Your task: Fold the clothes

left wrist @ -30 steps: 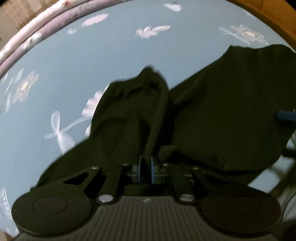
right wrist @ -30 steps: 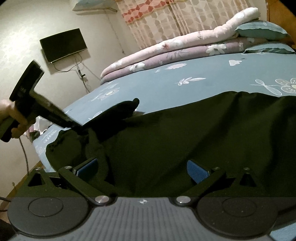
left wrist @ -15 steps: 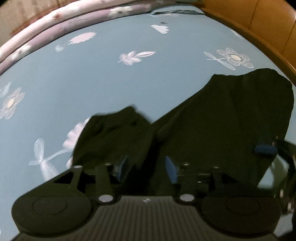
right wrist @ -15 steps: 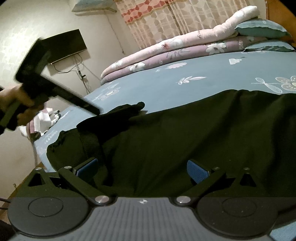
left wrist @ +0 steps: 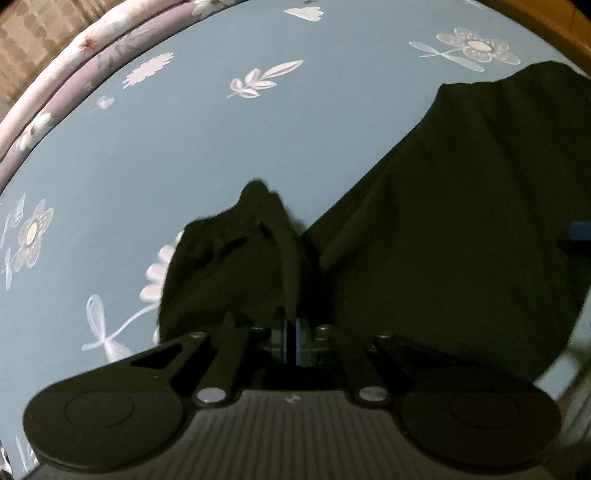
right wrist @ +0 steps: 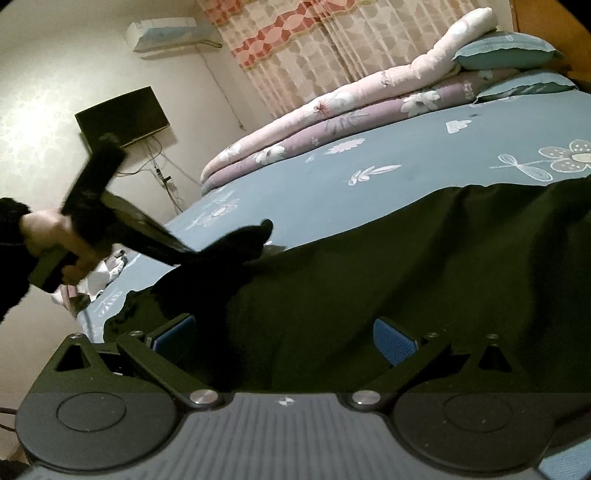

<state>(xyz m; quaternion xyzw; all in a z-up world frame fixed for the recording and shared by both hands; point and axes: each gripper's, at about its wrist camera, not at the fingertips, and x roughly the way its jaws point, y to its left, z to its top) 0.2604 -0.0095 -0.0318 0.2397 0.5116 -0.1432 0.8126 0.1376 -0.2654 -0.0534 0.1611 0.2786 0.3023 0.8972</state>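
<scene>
A black garment (left wrist: 443, 229) lies spread on the blue flowered bed sheet (left wrist: 184, 147). My left gripper (left wrist: 291, 339) points steeply down, its jaws closing tight, the blue pads pinching a raised fold of the garment's edge (left wrist: 258, 236). In the right wrist view a hand (right wrist: 48, 236) holds the left gripper (right wrist: 199, 254), whose tips are buried in the lifted black fold (right wrist: 243, 240). My right gripper (right wrist: 284, 332) hovers low over the garment's near side, open, its pads (right wrist: 393, 338) wide apart with cloth below them.
Rolled pink and purple quilts (right wrist: 351, 110) and teal pillows (right wrist: 506, 51) lie along the bed's far side. A wooden headboard (left wrist: 546, 33) borders the bed. A wall television (right wrist: 122, 114) and curtains (right wrist: 295, 48) stand beyond the bed.
The left gripper held a fold, opened half a second ago and let it slump, and now pinches a fold again, lifted into a peak. The right gripper stayed open in place.
</scene>
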